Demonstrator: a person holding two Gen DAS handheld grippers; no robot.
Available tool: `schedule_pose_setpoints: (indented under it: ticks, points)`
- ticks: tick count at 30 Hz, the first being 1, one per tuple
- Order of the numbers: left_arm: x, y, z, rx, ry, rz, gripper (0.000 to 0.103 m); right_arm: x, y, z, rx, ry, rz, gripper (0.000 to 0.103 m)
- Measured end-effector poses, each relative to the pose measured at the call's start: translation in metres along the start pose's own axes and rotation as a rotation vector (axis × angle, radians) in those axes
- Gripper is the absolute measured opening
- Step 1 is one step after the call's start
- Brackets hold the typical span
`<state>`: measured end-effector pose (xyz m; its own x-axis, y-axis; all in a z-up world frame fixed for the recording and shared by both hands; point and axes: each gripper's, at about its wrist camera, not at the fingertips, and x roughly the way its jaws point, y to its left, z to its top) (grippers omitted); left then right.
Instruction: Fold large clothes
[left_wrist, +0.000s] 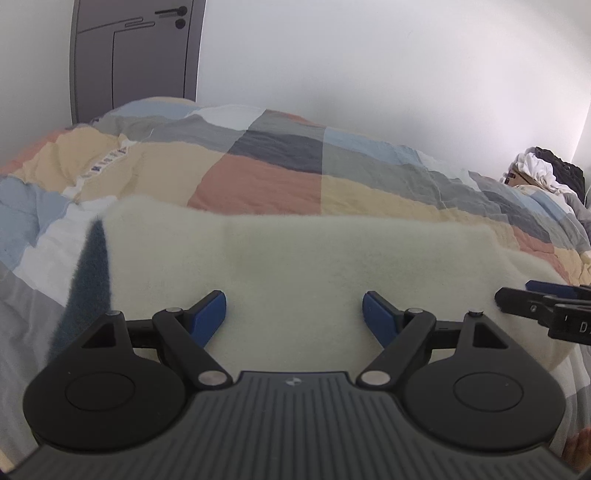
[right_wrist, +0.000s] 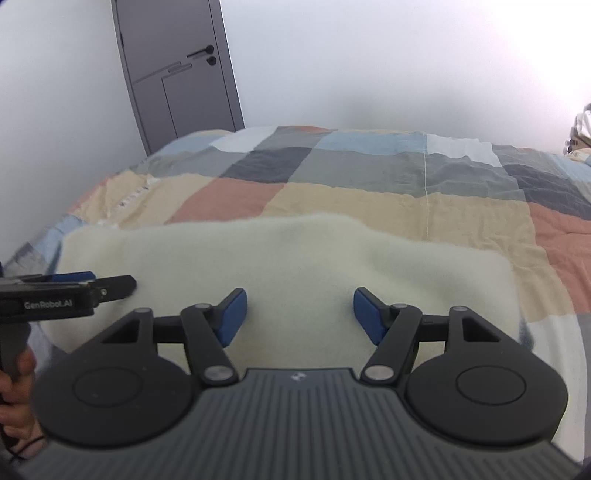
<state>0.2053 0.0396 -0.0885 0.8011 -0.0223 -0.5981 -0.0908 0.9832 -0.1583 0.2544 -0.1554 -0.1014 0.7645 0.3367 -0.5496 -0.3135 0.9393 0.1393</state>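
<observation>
Both grippers, left gripper (left_wrist: 294, 314) and right gripper (right_wrist: 300, 314), are hovering open and empty; I am seeing the cream fleece garment (left_wrist: 295, 254) lying crosswise just ahead, nearer neither.

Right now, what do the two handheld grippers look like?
Left gripper and right gripper look alike: black linkage arms with silver pivot pins, blue pads, round black discs, a ribbed grey body. White lettering "GenRobot.AI" marks the left gripper's side. No cables or sleeves show clearly.

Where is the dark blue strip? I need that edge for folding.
In the left wrist view the strip runs along the cream garment's left edge, on the quilt, left of the left gripper.
</observation>
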Motion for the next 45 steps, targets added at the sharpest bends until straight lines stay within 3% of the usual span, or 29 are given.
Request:
schedule_pose_setpoints:
  ticks: [8, 18, 26, 30, 33, 36, 40, 45]
  points:
    - [0.030, 0.004, 0.006, -0.014, 0.005, -0.005, 0.089, 0.033, -0.006, 0.006, 0.020, 0.005, 0.010, 0.068]
    - [-0.015, 0.009, -0.005, -0.133, 0.009, -0.052, 0.089, 0.036, -0.010, 0.005, 0.034, 0.010, 0.032, 0.070]
    - [-0.053, 0.024, -0.037, -0.388, 0.072, -0.177, 0.089, 0.028, -0.012, 0.005, 0.041, 0.018, 0.041, 0.070]
    - [-0.043, 0.030, -0.044, -0.440, 0.129, -0.185, 0.089, 0.027, -0.014, 0.004, 0.047, 0.018, 0.045, 0.070]
    - [-0.026, 0.043, -0.053, -0.549, 0.221, -0.242, 0.089, 0.028, -0.012, 0.004, 0.045, 0.019, 0.039, 0.070]
    - [-0.008, 0.058, -0.062, -0.659, 0.282, -0.251, 0.089, 0.029, -0.010, 0.004, 0.043, 0.018, 0.032, 0.070]
    - [0.011, 0.081, -0.071, -0.804, 0.247, -0.347, 0.090, 0.030, -0.009, 0.004, 0.039, 0.019, 0.026, 0.070]
    - [0.019, 0.103, -0.081, -1.040, 0.168, -0.374, 0.090, 0.029, -0.013, 0.006, 0.050, 0.023, 0.039, 0.070]
